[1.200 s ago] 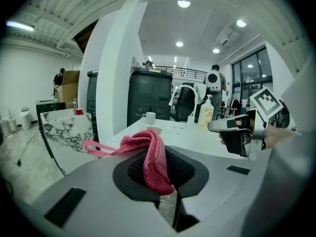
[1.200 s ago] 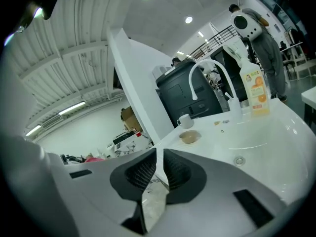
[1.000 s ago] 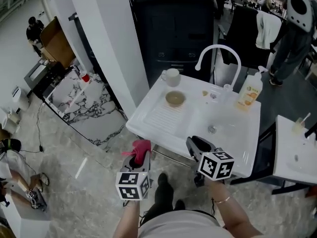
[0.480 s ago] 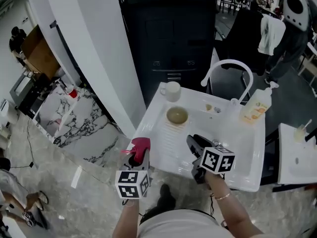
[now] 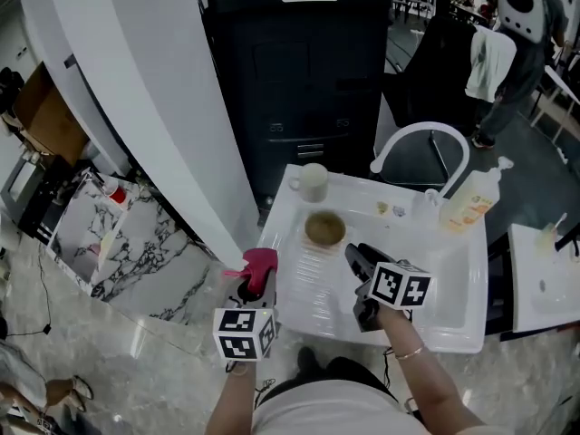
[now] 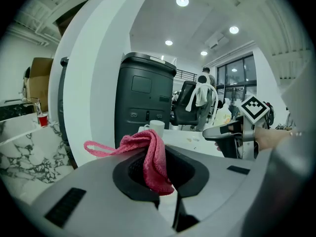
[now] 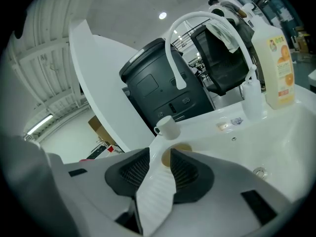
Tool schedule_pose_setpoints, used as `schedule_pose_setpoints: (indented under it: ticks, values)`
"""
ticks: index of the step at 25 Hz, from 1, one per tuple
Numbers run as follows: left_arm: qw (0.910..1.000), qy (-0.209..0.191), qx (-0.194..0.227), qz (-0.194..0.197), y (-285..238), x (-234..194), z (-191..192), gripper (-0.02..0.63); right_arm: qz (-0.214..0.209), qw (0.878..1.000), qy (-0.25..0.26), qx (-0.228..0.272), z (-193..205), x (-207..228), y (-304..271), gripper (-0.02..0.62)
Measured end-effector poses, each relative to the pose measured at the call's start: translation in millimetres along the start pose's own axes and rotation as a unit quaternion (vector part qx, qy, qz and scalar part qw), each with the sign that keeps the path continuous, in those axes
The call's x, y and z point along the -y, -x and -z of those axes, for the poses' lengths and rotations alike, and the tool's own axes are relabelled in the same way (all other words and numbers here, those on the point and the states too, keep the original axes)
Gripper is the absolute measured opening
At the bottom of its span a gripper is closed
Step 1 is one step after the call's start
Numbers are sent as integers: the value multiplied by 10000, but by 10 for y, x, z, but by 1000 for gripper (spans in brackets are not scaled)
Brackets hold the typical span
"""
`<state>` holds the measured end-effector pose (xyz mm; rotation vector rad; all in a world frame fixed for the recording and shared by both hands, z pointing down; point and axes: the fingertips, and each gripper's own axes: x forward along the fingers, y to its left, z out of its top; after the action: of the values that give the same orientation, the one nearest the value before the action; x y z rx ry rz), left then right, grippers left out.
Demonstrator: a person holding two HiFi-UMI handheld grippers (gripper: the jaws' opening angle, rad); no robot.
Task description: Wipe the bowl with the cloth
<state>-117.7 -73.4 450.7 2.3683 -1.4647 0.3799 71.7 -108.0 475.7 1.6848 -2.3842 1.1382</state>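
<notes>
Left hand-held gripper [image 5: 256,286] nearer bowl [image 5: 324,229]

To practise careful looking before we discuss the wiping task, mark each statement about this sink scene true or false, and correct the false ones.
1. The left gripper clamps the pink cloth. True.
2. The right gripper grips the bowl. False: its jaws have just been opening and stand apart, empty; the bowl sits ahead on the drainboard.
3. The white cup stands inside the bowl. False: it stands on the drainboard, beyond the bowl.
4. A soap bottle stands beside the faucet. True.
</notes>
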Motion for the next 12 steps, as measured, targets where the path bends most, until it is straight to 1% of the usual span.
schedule_pose_setpoints:
  ticks: [5, 12]
  values:
    - [10000, -53, -32, 77, -135, -91, -51, 46, 199, 9998, -54, 3, -47, 99, -132, 141]
    - [9998, -88, -84, 138, -321, -154, -124, 46, 399, 9991, -13, -166, -55, 288, -355, 143]
